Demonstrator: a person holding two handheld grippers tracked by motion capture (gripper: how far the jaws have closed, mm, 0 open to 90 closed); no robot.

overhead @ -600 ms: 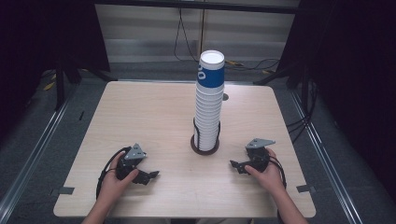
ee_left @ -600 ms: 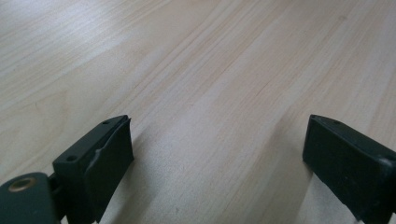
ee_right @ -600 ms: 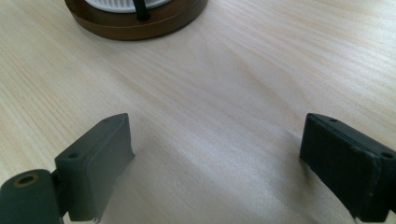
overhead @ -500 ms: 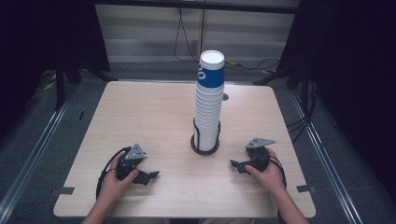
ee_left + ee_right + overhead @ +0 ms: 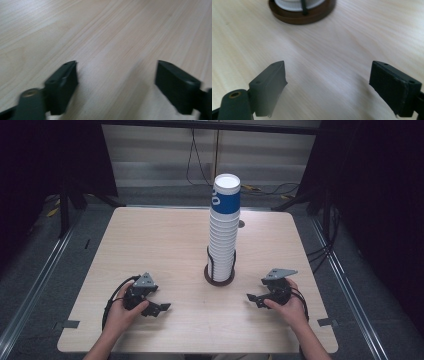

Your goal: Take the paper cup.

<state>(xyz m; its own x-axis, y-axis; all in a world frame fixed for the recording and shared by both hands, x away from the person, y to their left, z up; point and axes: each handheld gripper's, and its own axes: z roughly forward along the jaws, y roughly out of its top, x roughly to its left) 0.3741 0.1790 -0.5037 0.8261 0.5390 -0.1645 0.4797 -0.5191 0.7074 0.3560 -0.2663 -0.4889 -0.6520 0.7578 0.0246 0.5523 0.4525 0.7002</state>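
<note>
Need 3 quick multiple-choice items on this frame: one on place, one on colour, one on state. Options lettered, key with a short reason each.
1. Where does the stack of paper cups stand?
A. Near the middle of the table, in a brown round holder
B. At the table's near left corner
C. On the floor beside the table

2. What colour is the band on the top cup?
A. Red
B. Blue
C. Green

3. How do the jaws of the right gripper stand?
A. Shut on a cup
B. Shut on nothing
C. Open, with bare table between them

Key:
1 A: the high view shows the stack in the brown round holder at mid-table.
2 B: the top cup's side is blue under a white rim.
3 C: the right gripper view shows two jaws wide apart over wood.
</note>
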